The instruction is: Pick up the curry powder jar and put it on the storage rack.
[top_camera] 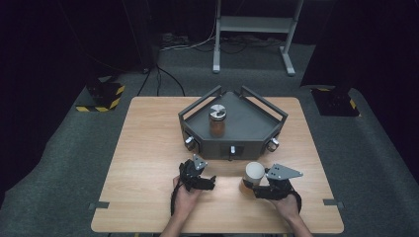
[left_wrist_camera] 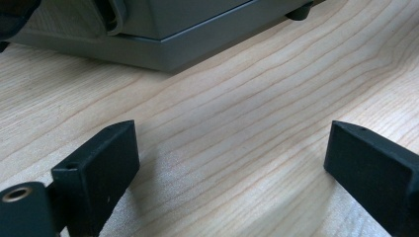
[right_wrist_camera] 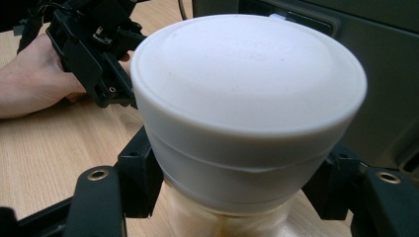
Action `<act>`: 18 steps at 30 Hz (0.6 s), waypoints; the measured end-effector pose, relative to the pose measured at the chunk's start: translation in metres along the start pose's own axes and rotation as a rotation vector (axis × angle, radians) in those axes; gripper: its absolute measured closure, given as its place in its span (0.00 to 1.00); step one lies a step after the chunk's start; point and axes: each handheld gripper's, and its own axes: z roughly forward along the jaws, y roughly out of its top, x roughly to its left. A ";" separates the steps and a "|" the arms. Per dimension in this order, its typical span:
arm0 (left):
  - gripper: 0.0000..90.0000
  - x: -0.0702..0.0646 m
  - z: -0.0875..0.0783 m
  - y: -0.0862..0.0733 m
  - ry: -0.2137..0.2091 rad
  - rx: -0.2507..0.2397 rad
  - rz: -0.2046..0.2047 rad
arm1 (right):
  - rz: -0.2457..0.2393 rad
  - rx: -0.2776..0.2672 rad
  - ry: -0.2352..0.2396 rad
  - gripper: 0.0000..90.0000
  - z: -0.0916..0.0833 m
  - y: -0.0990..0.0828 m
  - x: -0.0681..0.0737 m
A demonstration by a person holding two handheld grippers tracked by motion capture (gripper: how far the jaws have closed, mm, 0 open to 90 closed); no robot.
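Two hand-held grippers sit low over the wooden counter [top_camera: 148, 148], each in a person's hand. The right hand-held gripper [top_camera: 253, 190] is clamped on a jar with a white lid [right_wrist_camera: 247, 98]; in the right gripper view its black jaws press the lid's lower edge from both sides, and the clear body below looks amber. The jar stands on the counter just in front of the grey tray [top_camera: 247, 128]. The left hand-held gripper [left_wrist_camera: 232, 163] has its jaws spread wide with only bare wood between them, near the tray's base. On the tray, well apart from both, stands a second jar with a metal lid [top_camera: 217, 120].
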 end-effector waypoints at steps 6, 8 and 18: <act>0.07 0.000 0.000 0.000 0.000 0.000 0.000 | 0.009 -0.007 -0.004 0.39 -0.004 0.000 -0.003; 0.07 0.000 0.000 0.000 0.000 0.000 0.000 | 0.010 -0.009 -0.006 0.39 -0.005 0.001 -0.003; 0.07 0.000 0.000 0.000 0.000 0.000 0.000 | 0.019 -0.013 -0.009 0.39 -0.011 0.008 -0.008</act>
